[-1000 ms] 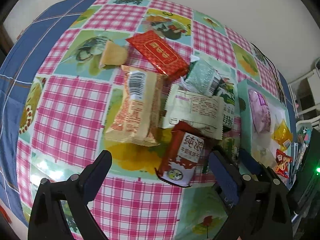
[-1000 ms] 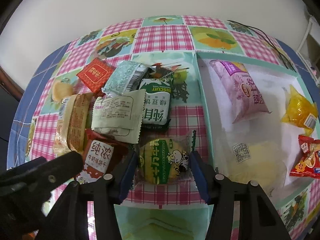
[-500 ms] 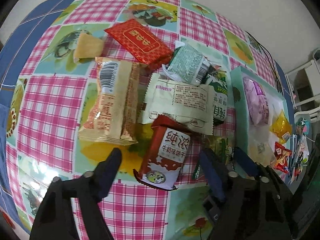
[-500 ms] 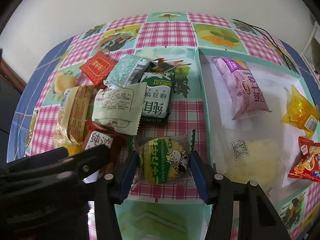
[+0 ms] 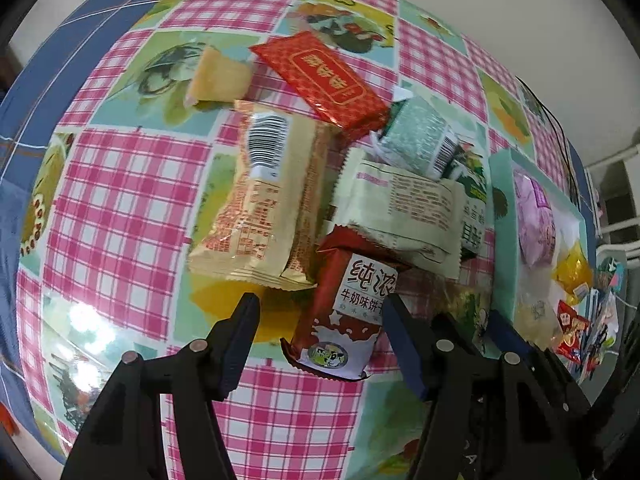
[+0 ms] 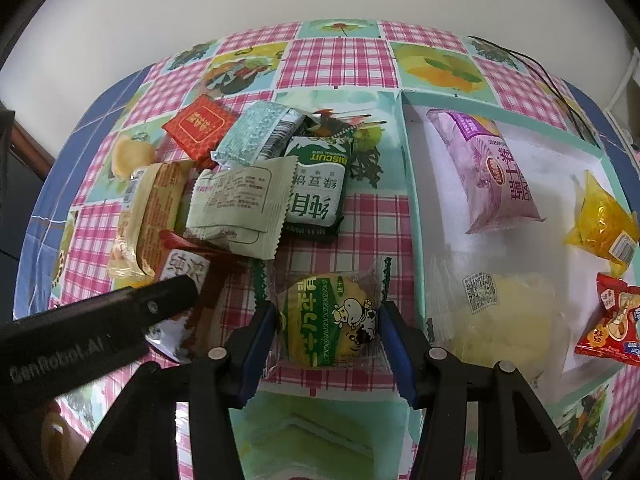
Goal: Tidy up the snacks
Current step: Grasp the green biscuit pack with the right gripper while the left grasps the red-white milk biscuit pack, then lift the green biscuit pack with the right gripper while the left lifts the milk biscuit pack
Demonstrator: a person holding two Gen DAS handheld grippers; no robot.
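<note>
- The right gripper (image 6: 327,322) straddles a clear-wrapped yellow cake (image 6: 329,322) printed with a green band and a cartoon cow. Both blue pads (image 6: 262,342) sit at the wrapper's sides, touching or nearly so; I cannot tell whether they are pinching it. The pack lies on the tablecloth just left of the tray.
- The left gripper (image 5: 318,318) is spread wide around the lower end of a red-brown biscuit pack (image 5: 344,312), its right finger against the pack's edge and its left finger apart from it.
- Only the right wrist view shows the cake plainly; in the left view it is mostly hidden behind the gripper fingers. The left gripper's arm, lettered "GenRobot.AI", crosses the right view's lower left and covers part of the red-brown pack.
- The red-brown pack reads "纯浓" and "牛奶味饼干". The dark green pack (image 6: 318,188) reads "BISCUIT", upside down in this view.
- A pale cream packet (image 5: 398,210) with small red print overlaps the red-brown pack's top. Beside it lie a tan barcode pack (image 5: 260,200), a red gold-framed packet (image 5: 324,82), a mint-green pouch (image 5: 418,140) and a small yellow wedge (image 5: 218,80).
- The teal-rimmed tray (image 6: 412,200) holds a purple bag (image 6: 486,168), a yellow pack (image 6: 604,220), a red snack bag (image 6: 612,320) and a clear pack with a QR label (image 6: 500,312).
- A pink checked tablecloth (image 5: 120,200) covers the table.
</note>
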